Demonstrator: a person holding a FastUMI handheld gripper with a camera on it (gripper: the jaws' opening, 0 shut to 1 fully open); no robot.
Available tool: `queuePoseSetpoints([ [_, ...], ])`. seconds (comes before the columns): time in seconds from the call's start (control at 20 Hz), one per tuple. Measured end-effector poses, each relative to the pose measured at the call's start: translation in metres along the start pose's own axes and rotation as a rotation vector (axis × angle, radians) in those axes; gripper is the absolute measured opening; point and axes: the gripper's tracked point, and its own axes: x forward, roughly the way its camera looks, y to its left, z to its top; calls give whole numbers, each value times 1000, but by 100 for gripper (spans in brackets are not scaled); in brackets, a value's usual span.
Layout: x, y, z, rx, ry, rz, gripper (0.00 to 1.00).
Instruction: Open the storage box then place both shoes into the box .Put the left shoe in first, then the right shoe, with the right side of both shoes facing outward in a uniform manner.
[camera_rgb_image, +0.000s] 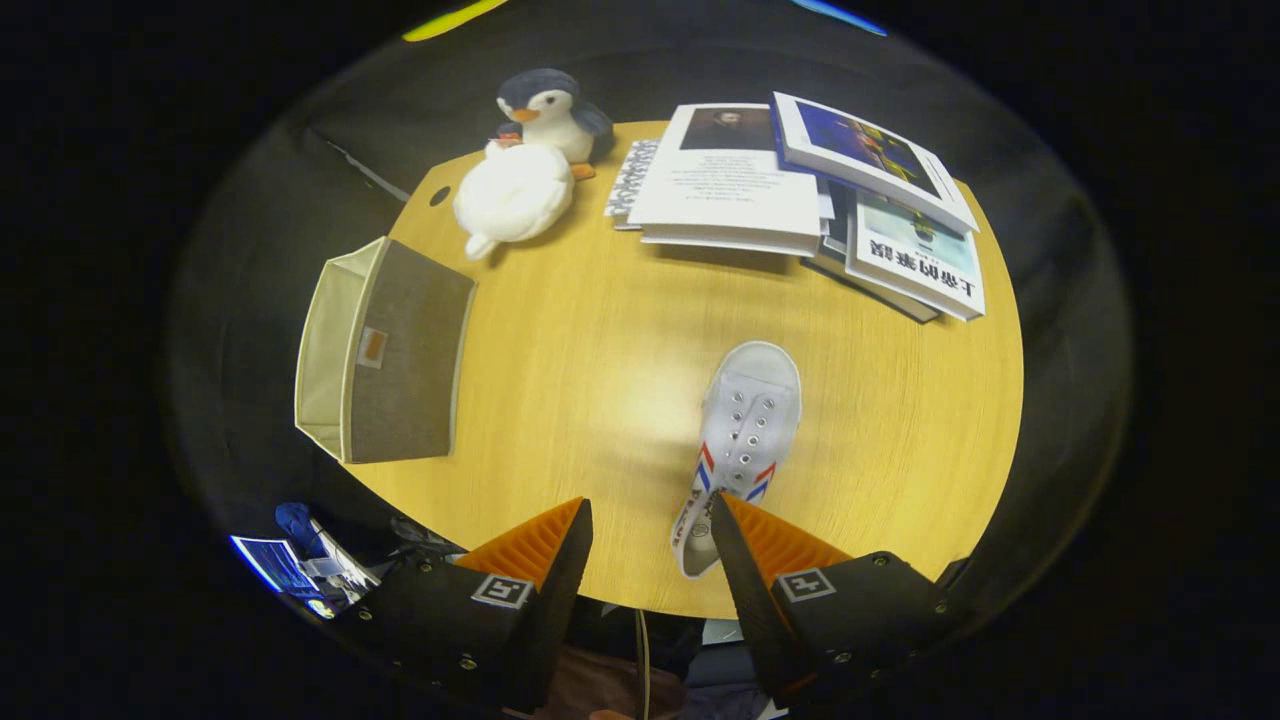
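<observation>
Gripper: the gripper (650, 530) is held spread above the near edge of the desk (600, 400), and nothing is pinched between its fingers.
Shoe: one white canvas shoe (742, 440) is seen on the desk, toe pointing away, its heel end just beside the right finger and partly hidden by it (touching or not cannot be told).
Box: the fabric storage box (385, 350) is set at the desk's left edge, well apart from the shoe; its cream lining is turned to the left.
Handling: the shoe is judged light, with soft cloth sides that give and a stiffer rubber sole.
Hold: the heel collar or the side wall near the sole is judged best.
Clutter: soft toys (525, 170) and books (800, 190) are left at the far side.
</observation>
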Motion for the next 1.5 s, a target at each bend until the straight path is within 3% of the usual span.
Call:
queuePoseSetpoints([
  [0.25, 24, -25, -15, 77, 46, 22, 74],
  [0.4, 39, -49, -19, 86, 55, -30, 74],
  [0.6, 59, -65, -24, 117, 74, -40, 74],
  [1.0, 107, -80, -33, 74, 121, -91, 74],
  [1.1, 114, -79, -31, 65, 113, -78, 69],
  [1.2, 124, -92, -36, 6, 117, -144, 39],
  [1.3, 114, -98, -31, 36, 70, -169, 6],
  [1.35, 114, -96, -34, 37, 77, -161, 1],
  [1.5, 110, -95, -34, 53, 97, -142, 1],
])
